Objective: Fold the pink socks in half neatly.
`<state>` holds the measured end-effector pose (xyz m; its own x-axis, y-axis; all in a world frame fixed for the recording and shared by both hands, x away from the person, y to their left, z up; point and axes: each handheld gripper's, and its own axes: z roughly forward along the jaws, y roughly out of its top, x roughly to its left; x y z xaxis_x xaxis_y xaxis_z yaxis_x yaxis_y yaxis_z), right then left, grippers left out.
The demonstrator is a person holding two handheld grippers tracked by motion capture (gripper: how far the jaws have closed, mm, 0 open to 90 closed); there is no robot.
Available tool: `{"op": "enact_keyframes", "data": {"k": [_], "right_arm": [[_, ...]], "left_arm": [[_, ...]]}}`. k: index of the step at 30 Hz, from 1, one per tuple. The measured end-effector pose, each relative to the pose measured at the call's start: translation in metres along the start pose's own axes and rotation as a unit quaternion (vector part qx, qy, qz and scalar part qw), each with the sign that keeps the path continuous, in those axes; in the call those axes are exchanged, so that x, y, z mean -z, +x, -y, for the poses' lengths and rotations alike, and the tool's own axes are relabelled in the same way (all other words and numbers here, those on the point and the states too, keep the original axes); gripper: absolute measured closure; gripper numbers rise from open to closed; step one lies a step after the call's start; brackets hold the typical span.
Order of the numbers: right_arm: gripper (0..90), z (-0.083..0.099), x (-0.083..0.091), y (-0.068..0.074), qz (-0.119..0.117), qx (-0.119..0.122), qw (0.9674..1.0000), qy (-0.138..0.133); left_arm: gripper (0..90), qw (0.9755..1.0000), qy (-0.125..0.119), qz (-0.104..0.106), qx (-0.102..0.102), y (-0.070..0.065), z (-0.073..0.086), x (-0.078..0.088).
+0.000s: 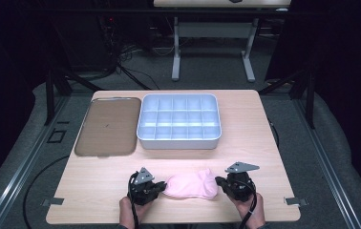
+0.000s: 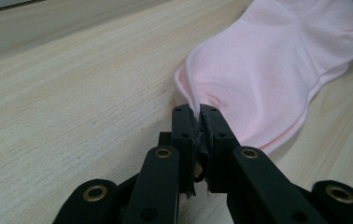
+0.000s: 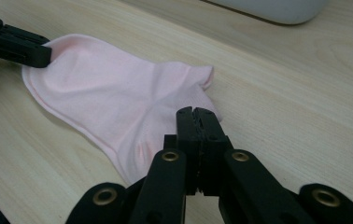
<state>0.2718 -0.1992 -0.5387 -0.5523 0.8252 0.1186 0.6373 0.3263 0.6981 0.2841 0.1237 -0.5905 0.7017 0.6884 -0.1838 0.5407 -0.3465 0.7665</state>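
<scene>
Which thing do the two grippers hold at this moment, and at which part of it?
The left gripper pinches the pink sock at its edge. The right gripper is shut beside the sock's other end; its hold cannot be told.

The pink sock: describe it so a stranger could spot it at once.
On the wooden table, look at the near edge, in front of the white compartment tray. The pink sock lies flat between the two grippers, the only soft, pink thing there.
</scene>
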Motion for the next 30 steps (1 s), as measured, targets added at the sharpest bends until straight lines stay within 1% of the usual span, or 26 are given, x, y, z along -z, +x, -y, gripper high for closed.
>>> {"op": "enact_keyframes", "data": {"k": [1, 3, 5, 6, 9, 11, 12, 13, 15, 17, 18, 20, 21, 22, 24, 25, 26, 28, 29, 30], "right_arm": [[89.9, -0.001, 0.0, 0.001, 0.0, 0.002, 1.0, -0.005], [89.8, -0.004, 0.003, 0.005, -0.003, 0.012, 0.9999, -0.002], [89.8, -0.007, 0.003, 0.012, -0.008, 0.02, 0.9997, -0.011], [89.8, -0.009, 0.004, 0.014, -0.008, 0.025, 0.9996, -0.008], [89.8, -0.014, 0.003, 0.022, -0.013, 0.044, 0.9989, -0.012], [89.8, -0.02, 0.002, 0.03, -0.019, 0.061, 0.998, -0.007], [89.8, -0.022, 0.0, 0.034, -0.023, 0.066, 0.9975, -0.012], [89.8, -0.024, 0.0, 0.037, -0.025, 0.072, 0.9971, -0.008], [89.8, -0.028, -0.002, 0.044, -0.033, 0.085, 0.9958, -0.01], [89.8, -0.033, -0.005, 0.051, -0.041, 0.099, 0.9942, -0.006], [89.8, -0.035, -0.007, 0.055, -0.044, 0.104, 0.9936, -0.003], [89.7, -0.039, -0.011, 0.062, -0.051, 0.115, 0.9921, -0.004], [89.7, -0.04, -0.012, 0.065, -0.054, 0.115, 0.9919, -0.004], [89.7, -0.043, -0.015, 0.068, -0.058, 0.124, 0.9906, -0.002], [89.7, -0.046, -0.019, 0.074, -0.063, 0.133, 0.9892, 0.002], [89.7, -0.048, -0.024, 0.079, -0.069, 0.141, 0.9876, 0.005], [89.7, -0.048, -0.024, 0.079, -0.069, 0.141, 0.9876, 0.005], [89.7, -0.05, -0.028, 0.084, -0.075, 0.151, 0.9856, 0.012], [89.7, -0.051, -0.032, 0.087, -0.08, 0.153, 0.9849, 0.012], [89.7, -0.051, -0.033, 0.088, -0.083, 0.156, 0.9842, 0.014]], "left_arm": [[84.7, 1.0, 0.0, 0.0, 0.0, 0.0, 0.0, 0.0], [84.7, 1.0, 0.0, 0.0, -0.001, 0.0, 0.0, 0.0], [84.6, 1.0, 0.0, -0.002, -0.001, 0.0, 0.0, 0.0], [84.6, 1.0, 0.0, -0.002, -0.001, 0.0, 0.0, 0.0], [84.4, 1.0, 0.0, -0.002, -0.002, -0.001, 0.0, 0.0], [84.4, 1.0, 0.0, -0.002, -0.001, 0.0, 0.0, 0.0], [84.3, 1.0, 0.0, -0.002, -0.001, 0.0, 0.0, 0.0], [84.2, 1.0, 0.0, -0.002, -0.001, 0.0, 0.0, 0.0], [84.2, 1.0, 0.0, -0.002, -0.002, -0.001, 0.0, 0.0], [84.1, 1.0, 0.0, -0.002, -0.001, -0.001, 0.0, 0.0], [84.1, 1.0, 0.0, -0.003, -0.004, 0.0, 0.0, 0.0], [84.1, 1.0, 0.0, -0.003, -0.003, -0.001, 0.0, 0.0], [84.1, 1.0, 0.0, -0.004, -0.004, -0.001, 0.0, 0.0], [84.0, 1.0, 0.0, -0.007, -0.005, -0.001, 0.0, 0.0], [84.0, 1.0, 0.001, -0.007, -0.005, -0.001, 0.0, 0.0], [84.0, 1.0, 0.001, -0.008, -0.006, -0.001, 0.0, 0.0], [84.0, 1.0, 0.001, -0.008, -0.005, -0.001, 0.0, 0.0], [84.0, 0.9999, 0.001, -0.008, -0.006, -0.001, 0.0, 0.0], [83.9, 1.0, 0.001, -0.006, -0.006, -0.001, 0.0, 0.0], [84.0, 1.0, 0.001, -0.008, -0.005, -0.001, 0.0, 0.0]]}}
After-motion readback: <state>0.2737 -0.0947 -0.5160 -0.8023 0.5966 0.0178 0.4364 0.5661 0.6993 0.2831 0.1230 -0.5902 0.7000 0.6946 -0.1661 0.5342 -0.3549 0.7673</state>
